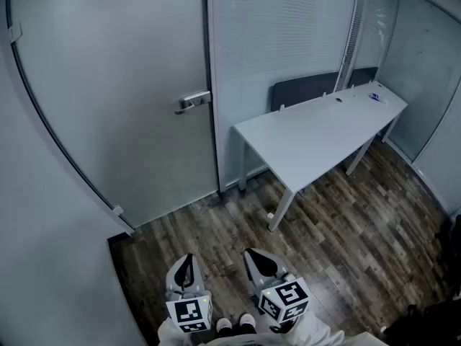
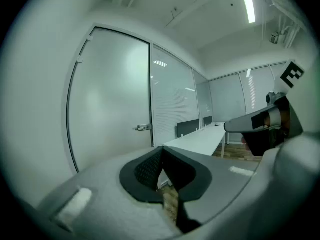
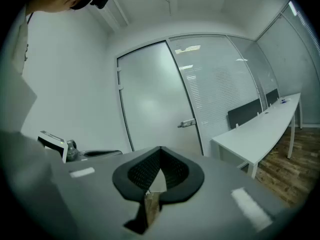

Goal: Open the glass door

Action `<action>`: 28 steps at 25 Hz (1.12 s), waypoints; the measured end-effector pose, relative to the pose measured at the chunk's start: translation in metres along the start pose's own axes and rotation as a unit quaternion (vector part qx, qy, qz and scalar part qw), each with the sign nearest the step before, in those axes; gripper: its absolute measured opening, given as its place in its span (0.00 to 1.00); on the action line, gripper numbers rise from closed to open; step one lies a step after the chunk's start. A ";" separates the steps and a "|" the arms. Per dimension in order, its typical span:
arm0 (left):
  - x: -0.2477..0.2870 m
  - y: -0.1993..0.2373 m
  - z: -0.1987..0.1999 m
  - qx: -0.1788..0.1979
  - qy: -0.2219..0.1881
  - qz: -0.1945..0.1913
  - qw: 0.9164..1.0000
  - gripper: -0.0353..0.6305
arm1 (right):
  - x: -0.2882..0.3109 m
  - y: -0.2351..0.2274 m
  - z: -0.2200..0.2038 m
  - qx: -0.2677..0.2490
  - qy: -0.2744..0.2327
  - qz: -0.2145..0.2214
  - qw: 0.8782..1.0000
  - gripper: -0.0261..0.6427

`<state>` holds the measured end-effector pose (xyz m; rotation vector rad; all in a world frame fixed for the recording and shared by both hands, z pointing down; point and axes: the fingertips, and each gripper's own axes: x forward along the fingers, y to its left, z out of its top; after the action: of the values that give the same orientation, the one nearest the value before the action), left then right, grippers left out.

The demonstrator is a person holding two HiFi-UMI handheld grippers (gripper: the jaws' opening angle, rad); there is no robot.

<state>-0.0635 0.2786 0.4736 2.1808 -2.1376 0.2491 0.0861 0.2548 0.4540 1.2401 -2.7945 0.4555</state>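
Head view: left claw (image 1: pixel 189 258), right claw (image 1: pixel 252 253) pressed together; glass door (image 1: pixel 108 85) top cropped.

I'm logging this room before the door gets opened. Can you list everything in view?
glass door: one, frosted grey, closed, left of the head view
door handle: one, silver metal, at the door's right edge
glass partition: one, finely lined, right of the door
table: one, white, long, along the partition
panel: one, dark grey, behind the table's far edge
small object: one, blue and white, at the table's far end, too small to identify
floor: one, brown-grey wood-look planks
left gripper: one, grey with marker cube, jaws shut, empty
right gripper: one, grey with marker cube, jaws shut, empty
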 end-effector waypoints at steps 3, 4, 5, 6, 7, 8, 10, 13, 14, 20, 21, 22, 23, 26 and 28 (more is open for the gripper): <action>-0.012 -0.002 -0.002 -0.001 0.007 0.000 1.000 0.06 | -0.009 0.008 -0.001 0.000 0.004 0.002 1.000 0.05; -0.014 -0.004 -0.003 0.000 0.008 -0.001 1.000 0.06 | -0.011 0.009 0.000 -0.001 0.004 0.003 1.000 0.05; -0.015 -0.005 -0.003 0.001 0.009 -0.001 1.000 0.06 | -0.012 0.008 0.000 -0.001 0.003 0.003 1.000 0.05; -0.015 -0.007 -0.003 0.003 0.009 -0.002 1.000 0.06 | -0.014 0.007 0.001 -0.001 0.002 0.002 1.000 0.05; -0.015 -0.009 -0.003 0.004 0.009 -0.002 1.000 0.06 | -0.015 0.005 0.001 0.000 0.000 0.002 1.000 0.05; -0.015 -0.012 -0.003 0.006 0.009 -0.002 1.000 0.06 | -0.017 0.003 0.001 0.003 -0.001 0.003 1.000 0.05; -0.017 -0.017 -0.003 0.011 0.009 -0.003 1.000 0.06 | -0.022 0.001 0.000 0.012 -0.002 0.010 1.000 0.05; -0.021 -0.027 0.001 0.019 0.006 -0.001 1.000 0.06 | -0.032 -0.005 0.000 0.018 -0.004 0.014 1.000 0.05; -0.021 -0.030 0.002 0.021 0.005 0.000 1.000 0.06 | -0.035 -0.008 0.000 0.019 -0.006 0.014 1.000 0.05; -0.027 -0.050 0.000 0.020 0.003 0.006 1.000 0.06 | -0.053 -0.022 0.000 0.020 -0.011 0.017 1.000 0.05; -0.028 -0.051 -0.002 0.021 0.003 0.008 1.000 0.06 | -0.055 -0.022 0.000 0.020 -0.012 0.018 1.000 0.05; -0.029 -0.052 -0.003 0.021 0.004 0.008 1.000 0.06 | -0.058 -0.023 -0.001 0.019 -0.013 0.018 1.000 0.05; -0.029 -0.053 -0.004 0.020 0.004 0.008 1.000 0.06 | -0.059 -0.023 -0.001 0.019 -0.013 0.017 1.000 0.05; -0.024 -0.053 -0.006 0.023 0.007 0.007 1.000 0.06 | -0.057 -0.029 -0.003 0.021 -0.012 0.013 1.000 0.05; -0.017 -0.052 -0.009 0.022 0.010 0.007 1.000 0.06 | -0.053 -0.033 -0.005 0.024 -0.010 0.011 1.000 0.05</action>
<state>-0.0120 0.2985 0.4827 2.1761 -2.1579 0.3209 0.1460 0.2735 0.4578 1.2295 -2.8324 0.5167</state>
